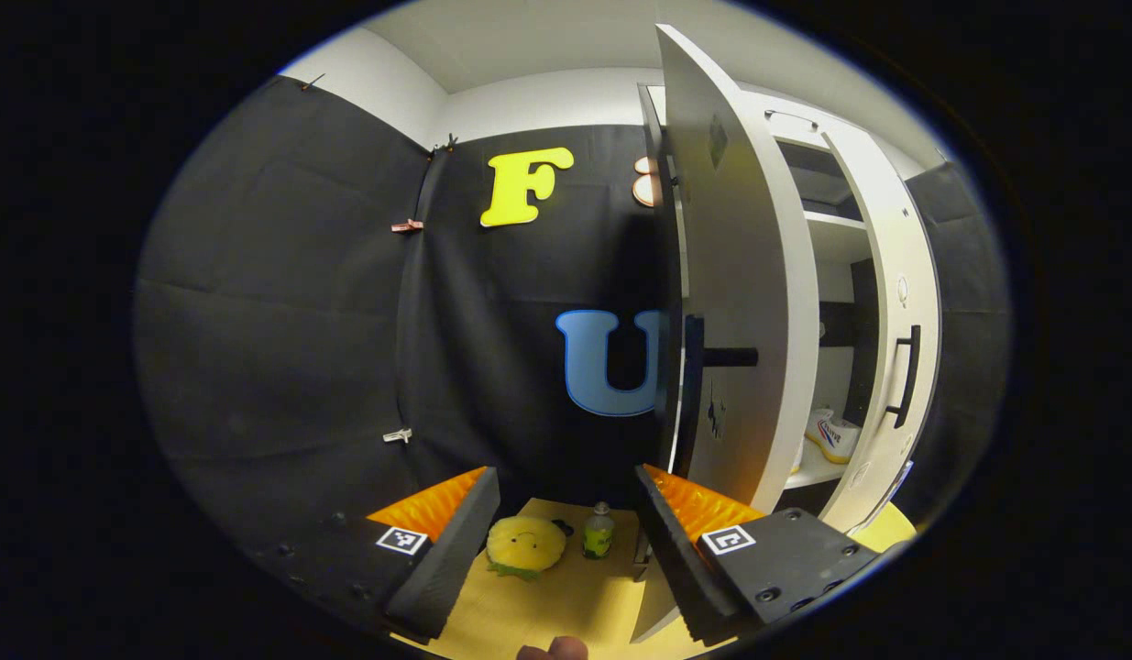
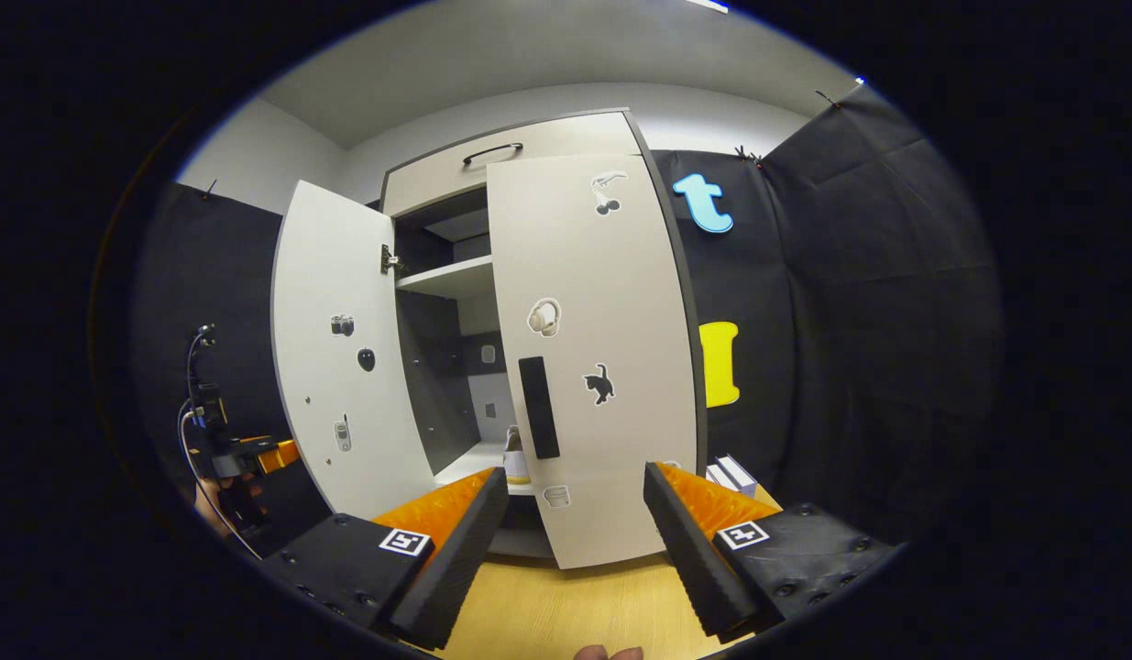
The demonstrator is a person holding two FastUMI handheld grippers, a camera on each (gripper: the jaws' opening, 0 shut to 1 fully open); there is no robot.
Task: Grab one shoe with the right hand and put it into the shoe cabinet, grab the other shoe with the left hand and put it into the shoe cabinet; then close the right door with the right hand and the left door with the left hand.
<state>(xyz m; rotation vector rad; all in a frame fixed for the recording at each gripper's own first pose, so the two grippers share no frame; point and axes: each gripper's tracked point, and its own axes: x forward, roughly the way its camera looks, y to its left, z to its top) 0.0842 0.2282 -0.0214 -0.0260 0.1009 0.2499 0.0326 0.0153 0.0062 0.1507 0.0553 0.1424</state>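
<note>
Wood-grain tabletop (image 2: pixel 547 610) sits under both grippers. Right gripper (image 2: pixel 573 522) spread, holding nothing; just ahead of it the cabinet's right door (image 2: pixel 602 367) is partly swung in, black handle (image 2: pixel 539 408) ahead of its left finger. Left gripper (image 1: pixel 566 518) also spread and empty; left door (image 1: pixel 740 302) stands open edge-on above its right finger. One shoe (image 1: pixel 833 434) rests on the lower shelf inside, right of that door. Yellow plush (image 1: pixel 526 545) and small bottle (image 1: pixel 599 532) lie between the left fingers, farther off.
</note>
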